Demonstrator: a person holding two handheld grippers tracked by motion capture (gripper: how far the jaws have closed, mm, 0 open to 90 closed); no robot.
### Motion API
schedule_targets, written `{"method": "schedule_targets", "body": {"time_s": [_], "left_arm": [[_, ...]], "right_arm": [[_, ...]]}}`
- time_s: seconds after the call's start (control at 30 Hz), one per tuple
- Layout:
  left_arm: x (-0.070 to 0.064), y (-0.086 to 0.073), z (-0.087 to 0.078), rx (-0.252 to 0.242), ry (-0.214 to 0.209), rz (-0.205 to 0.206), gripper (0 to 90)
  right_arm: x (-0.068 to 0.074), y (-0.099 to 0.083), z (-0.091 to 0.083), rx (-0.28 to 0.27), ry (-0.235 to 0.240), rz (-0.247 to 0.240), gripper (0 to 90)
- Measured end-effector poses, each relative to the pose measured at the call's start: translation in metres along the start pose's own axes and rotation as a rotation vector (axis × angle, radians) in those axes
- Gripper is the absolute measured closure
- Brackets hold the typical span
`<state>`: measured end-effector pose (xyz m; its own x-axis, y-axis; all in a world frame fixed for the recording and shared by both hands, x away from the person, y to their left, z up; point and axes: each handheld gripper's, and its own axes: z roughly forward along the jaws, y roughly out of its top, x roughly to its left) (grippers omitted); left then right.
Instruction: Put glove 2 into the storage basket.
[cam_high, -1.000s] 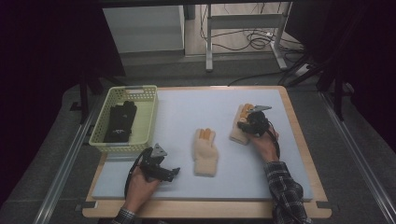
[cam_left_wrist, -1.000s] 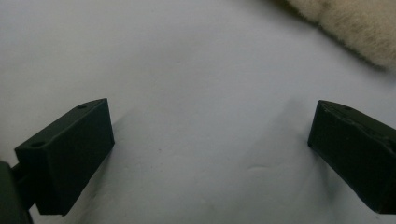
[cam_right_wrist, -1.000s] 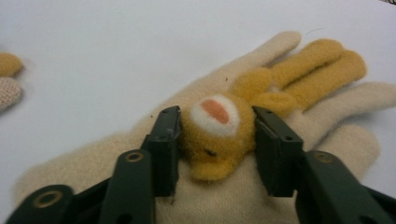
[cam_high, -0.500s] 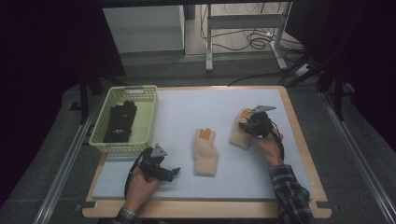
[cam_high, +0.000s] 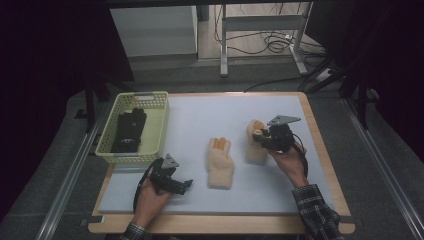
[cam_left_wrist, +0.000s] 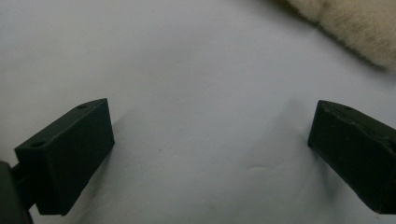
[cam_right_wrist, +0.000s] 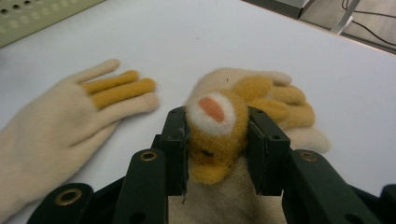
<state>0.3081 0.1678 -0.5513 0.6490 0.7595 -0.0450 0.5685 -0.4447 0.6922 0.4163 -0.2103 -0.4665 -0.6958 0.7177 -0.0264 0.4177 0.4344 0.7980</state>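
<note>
We hold the right gripper with its jaws clamped on a fold of the right-hand plush glove, pinching the yellow-and-white padded part with the pink spot. In the high view this glove lies on the white mat towards the right side, partly under the right gripper. The second plush glove lies flat near the mat's centre, apart from the first. The left gripper rests low at the front left with its jaws wide apart and nothing between them; in the left gripper view bare mat shows between the jaws, with an edge of cream glove at the top right corner.

We judge the main risks as follows:

- The grip takes soft pile only. If we lift quickly, the fold may slide out and the glove may drop back.
- The glove is limp. On lifting, its hanging cuff may drag across the mat and catch the second glove.
- The yellow basket at the left rear already holds a pair of black gloves. If it is the destination, a glove carried low may snag on its rim.
- The open left gripper sits just beside the second glove and may nudge it if we advance carelessly.
</note>
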Motion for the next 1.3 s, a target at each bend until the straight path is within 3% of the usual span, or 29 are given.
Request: {"method": "schedule_targets", "body": {"time_s": [0.3, 0.67, 0.83, 0.93, 1.3], "left_arm": [[0.000, 0.000, 0.000, -0.002, 0.001, 0.000, 0.3], [0.000, 0.000, 0.000, -0.001, 0.000, 0.001, 0.2], [0.000, 0.000, 0.000, -0.001, 0.000, 0.001, 0.3], [0.000, 0.000, 0.000, -0.003, 0.001, 0.000, 0.3], [0.000, 0.000, 0.000, -0.001, 0.001, 0.002, 0.3]], "right_arm": [[0.036, 0.011, -0.011, -0.022, 0.064, -0.045, 61.7], [0.082, 0.031, -0.015, -0.043, 0.192, -0.081, 61.4], [0.104, 0.036, -0.001, -0.028, 0.239, -0.105, 61.1], [0.114, 0.033, 0.014, -0.008, 0.243, -0.123, 60.6], [0.120, 0.003, 0.052, 0.077, 0.237, -0.103, 54.5]]}}
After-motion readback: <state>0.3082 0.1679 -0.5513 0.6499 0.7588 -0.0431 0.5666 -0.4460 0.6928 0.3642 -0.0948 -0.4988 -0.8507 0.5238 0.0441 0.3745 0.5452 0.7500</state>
